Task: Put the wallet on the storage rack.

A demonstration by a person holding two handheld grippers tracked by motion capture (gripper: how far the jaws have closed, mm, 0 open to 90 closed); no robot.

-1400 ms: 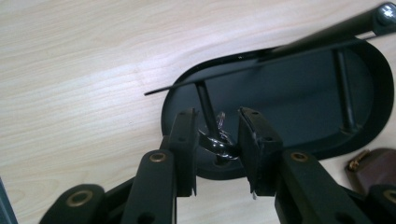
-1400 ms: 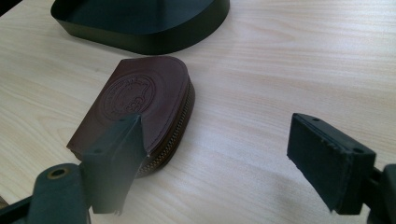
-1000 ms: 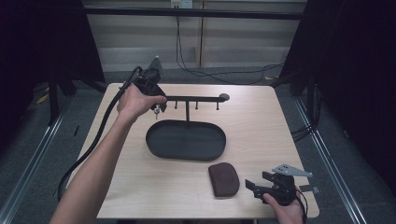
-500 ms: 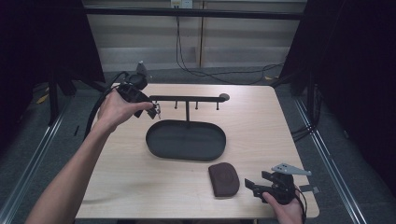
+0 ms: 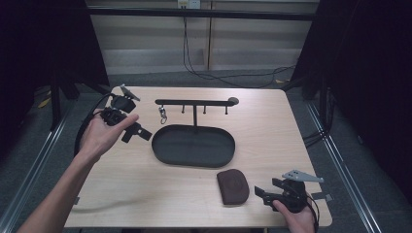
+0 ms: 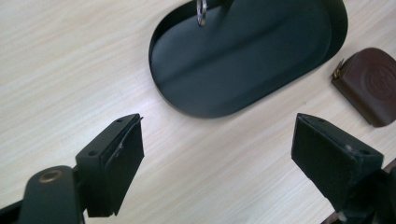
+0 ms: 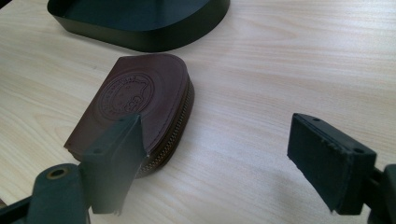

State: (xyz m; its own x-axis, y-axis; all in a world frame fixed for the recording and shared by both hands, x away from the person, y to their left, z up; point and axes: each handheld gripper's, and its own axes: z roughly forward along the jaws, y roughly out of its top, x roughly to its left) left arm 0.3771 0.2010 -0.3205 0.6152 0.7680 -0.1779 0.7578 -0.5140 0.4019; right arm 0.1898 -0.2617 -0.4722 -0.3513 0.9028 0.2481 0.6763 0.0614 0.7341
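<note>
Your left hand point(image 5: 99, 136) wraps the body of the left gripper point(image 5: 136, 132), so most of it is hidden in the high view. In the left gripper view the top edge cuts off the stand's post and all but the lower loop of the metal ring point(image 6: 201, 11); the brown pouch point(image 6: 369, 84) runs off the right edge. In your right gripper view the black tray point(image 7: 140, 23) is cropped at the top, and the pouch's embossed emblem point(image 7: 123, 95) is too faint to read.
</note>
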